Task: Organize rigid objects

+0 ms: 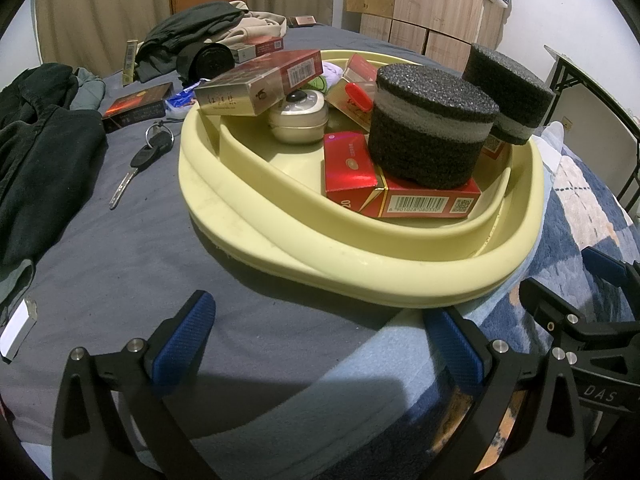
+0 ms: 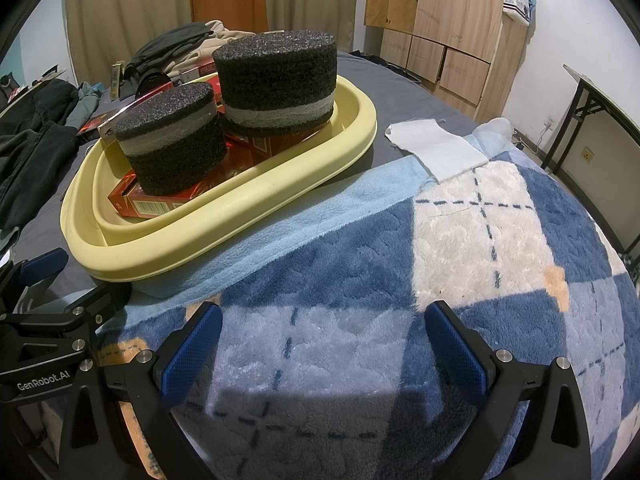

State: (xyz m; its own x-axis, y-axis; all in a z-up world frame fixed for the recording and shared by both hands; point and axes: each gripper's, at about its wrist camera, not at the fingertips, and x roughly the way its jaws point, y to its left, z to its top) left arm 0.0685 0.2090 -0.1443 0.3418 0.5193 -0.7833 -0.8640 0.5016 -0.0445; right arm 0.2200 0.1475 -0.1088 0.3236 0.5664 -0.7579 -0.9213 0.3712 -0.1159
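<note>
A pale yellow basin (image 1: 280, 236) (image 2: 248, 216) rests on the bed. It holds red boxes (image 1: 420, 198), a long red and gold box (image 1: 256, 82) leaning on its rim, a round cream tin (image 1: 298, 120) and two black foam cylinders (image 1: 428, 136) (image 1: 508, 88) (image 2: 176, 140) (image 2: 280, 80). A key (image 1: 138, 164) and a dark box (image 1: 138, 106) lie on the grey sheet, left of the basin. My left gripper (image 1: 316, 344) is open just in front of the basin, holding nothing. My right gripper (image 2: 324, 344) is open above the plaid blanket, holding nothing.
Dark clothes (image 1: 40, 152) lie heaped at the left and at the far end of the bed. A blue and white plaid blanket (image 2: 460, 280) covers the right side, with a white cloth (image 2: 436, 148) on it. Wooden cabinets (image 2: 440, 20) and a table (image 2: 600, 96) stand beyond.
</note>
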